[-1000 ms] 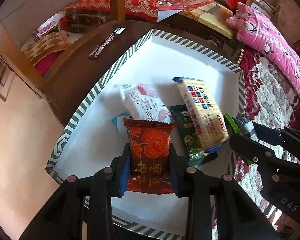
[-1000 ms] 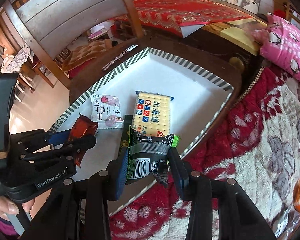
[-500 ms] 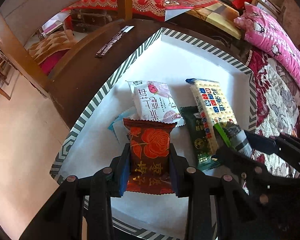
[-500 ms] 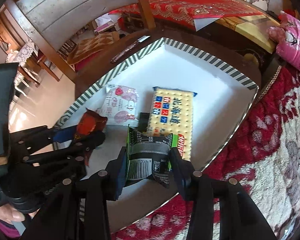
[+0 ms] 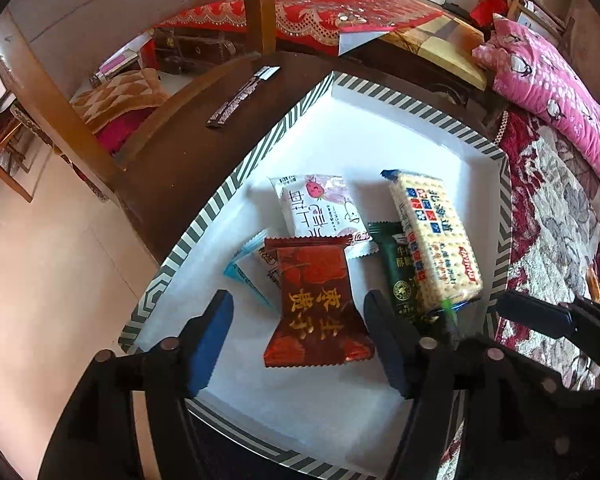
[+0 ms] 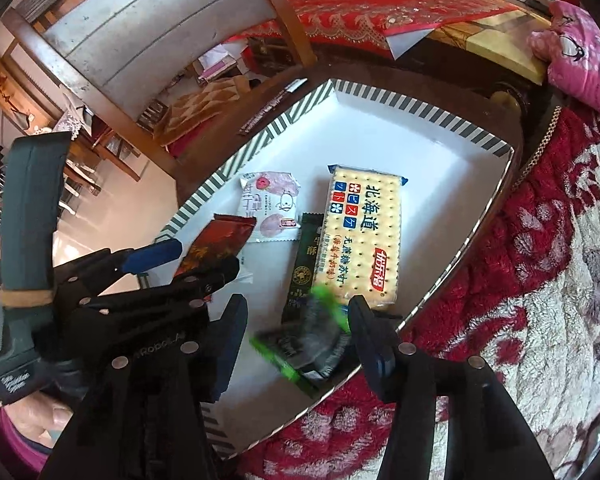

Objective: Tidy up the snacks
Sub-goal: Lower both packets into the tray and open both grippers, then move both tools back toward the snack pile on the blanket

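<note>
Left tongs (image 5: pixel 298 340) opening, red packet (image 5: pixel 314 300) loose between; right tongs (image 6: pixel 296 336) opening, green packet (image 6: pixel 308 344) loose by tray rim (image 6: pixel 452 264).

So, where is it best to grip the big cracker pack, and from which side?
Probably across its two long edges, near the middle, coming from above. The cracker pack lies flat in the tray; its left edge overlaps the dark green packet, so grip shallow.

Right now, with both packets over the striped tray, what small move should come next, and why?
Probably lift both grippers straight up and clear. The left gripper is opening and the red packet lies free between its jaws on the striped tray. The right gripper is opening too, with the blurred green-edged packet apparently dropping onto the tray.
</note>
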